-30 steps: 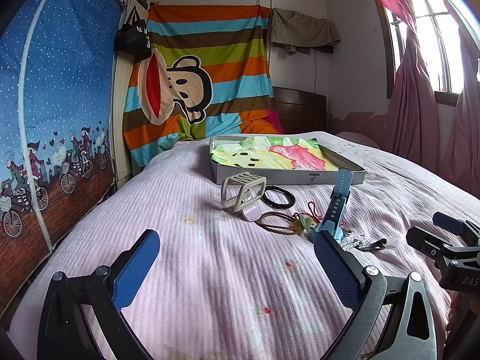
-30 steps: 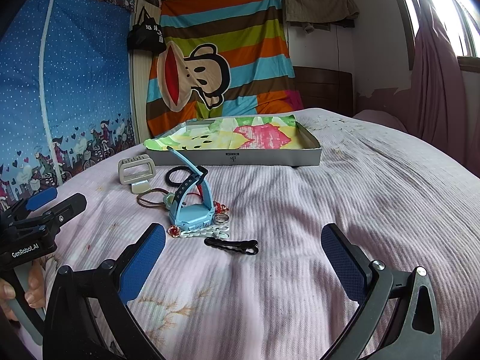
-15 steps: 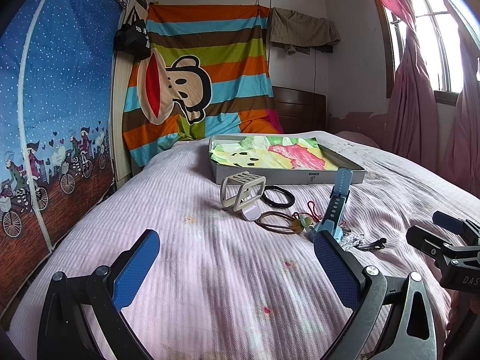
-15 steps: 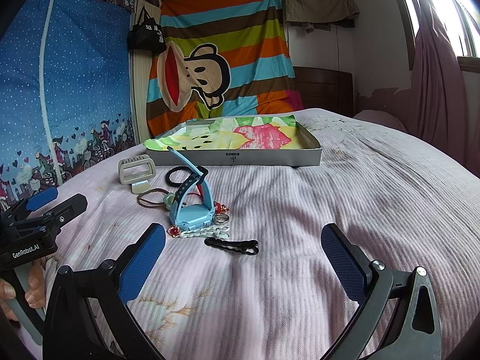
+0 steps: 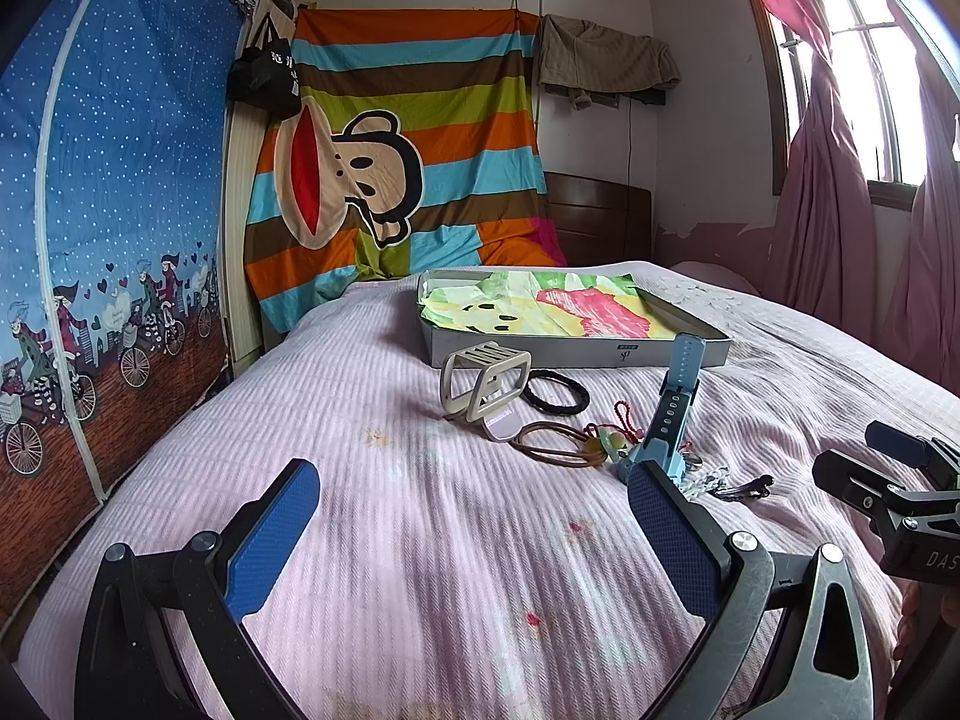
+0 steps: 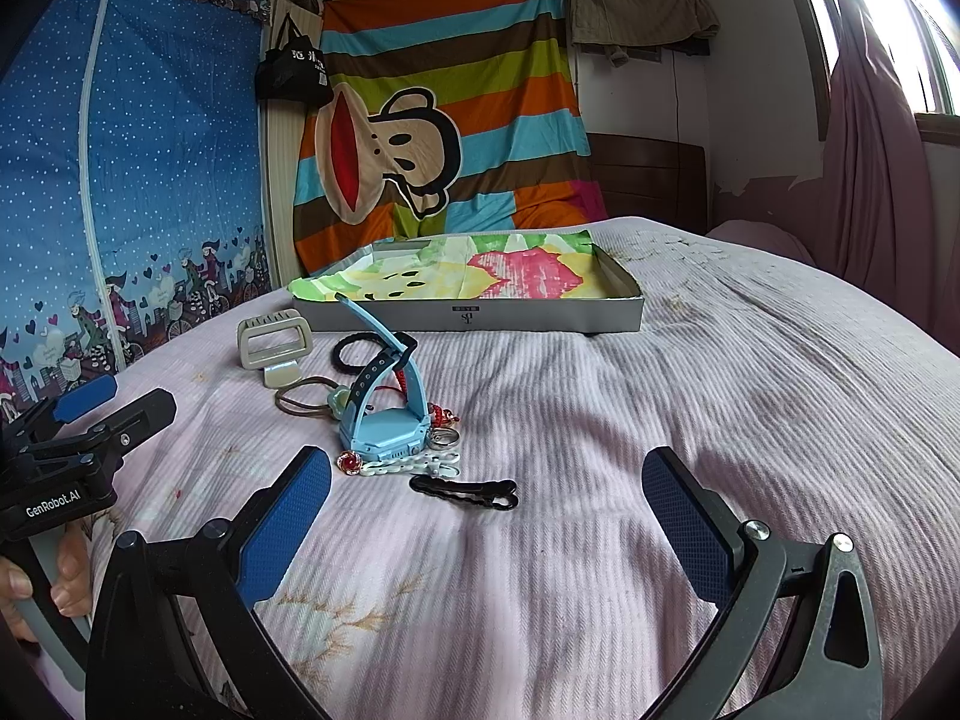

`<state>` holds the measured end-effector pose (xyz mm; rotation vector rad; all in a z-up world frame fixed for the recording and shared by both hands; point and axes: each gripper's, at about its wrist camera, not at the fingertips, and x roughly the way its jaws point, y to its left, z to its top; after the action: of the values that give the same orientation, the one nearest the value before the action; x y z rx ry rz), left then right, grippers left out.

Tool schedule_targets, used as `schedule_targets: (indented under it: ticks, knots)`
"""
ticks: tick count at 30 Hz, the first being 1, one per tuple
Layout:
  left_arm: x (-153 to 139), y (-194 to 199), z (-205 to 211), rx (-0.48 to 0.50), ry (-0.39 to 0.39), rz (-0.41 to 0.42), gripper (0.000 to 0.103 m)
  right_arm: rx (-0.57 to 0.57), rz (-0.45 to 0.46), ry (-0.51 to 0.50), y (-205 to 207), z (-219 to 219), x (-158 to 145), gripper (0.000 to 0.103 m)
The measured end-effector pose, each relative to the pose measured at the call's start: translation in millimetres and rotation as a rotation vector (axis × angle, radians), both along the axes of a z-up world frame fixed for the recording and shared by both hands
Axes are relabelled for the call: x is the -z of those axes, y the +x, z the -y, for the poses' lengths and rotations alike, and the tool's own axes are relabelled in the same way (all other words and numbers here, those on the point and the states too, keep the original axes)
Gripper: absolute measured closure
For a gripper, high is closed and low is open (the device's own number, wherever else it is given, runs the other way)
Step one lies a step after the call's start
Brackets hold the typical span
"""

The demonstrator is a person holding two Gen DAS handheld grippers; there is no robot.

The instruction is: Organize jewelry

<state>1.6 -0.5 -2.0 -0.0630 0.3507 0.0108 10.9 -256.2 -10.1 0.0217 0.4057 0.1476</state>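
Note:
Small items lie in a cluster on the pink bedspread: a blue watch [image 6: 384, 414] with its strap standing up, a black hair clip [image 6: 465, 491], a white clip [image 6: 408, 467], a ring [image 6: 445, 437], a brown hair tie [image 5: 555, 443], a black hair tie [image 5: 555, 393] and a beige buckle [image 5: 483, 387]. Behind them is a shallow grey box [image 6: 540, 318] lined with colourful cloth. My left gripper [image 5: 474, 525] is open and empty, left of the cluster. My right gripper [image 6: 486, 516] is open and empty, just short of the black clip.
The bed fills both views. A blue printed wardrobe [image 5: 108, 228] stands on the left, a striped monkey cloth [image 5: 408, 180] hangs at the back, and pink curtains [image 5: 840, 210] hang on the right. A hand [image 6: 36, 588] holds the left gripper's handle.

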Motion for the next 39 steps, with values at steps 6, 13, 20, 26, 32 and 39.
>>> schedule_targets:
  ticks: [6,13,20,26,32,39]
  knots:
    - [0,1,0,0.001,0.001,-0.003,0.0,0.0,0.0,0.0,0,1,-1,0.001]
    - [3,4,9,0.036,-0.016,-0.03,0.0,-0.036,-0.06,-0.003,7,-2,2,0.001]
    - [4,11,15,0.12,-0.026,-0.087,0.0,-0.109,-0.127,-0.045,25,6,-10,0.001]
    - [2,25,25,0.196,-0.051,-0.138,0.004,-0.164,-0.152,-0.09,41,12,-18,0.005]
    - [2,47,34,0.223,-0.054,-0.209,0.019,-0.228,-0.217,-0.106,58,10,-7,0.037]
    - [11,84,33,0.2,-0.109,-0.323,0.036,-0.292,-0.307,-0.089,70,-3,17,0.057]
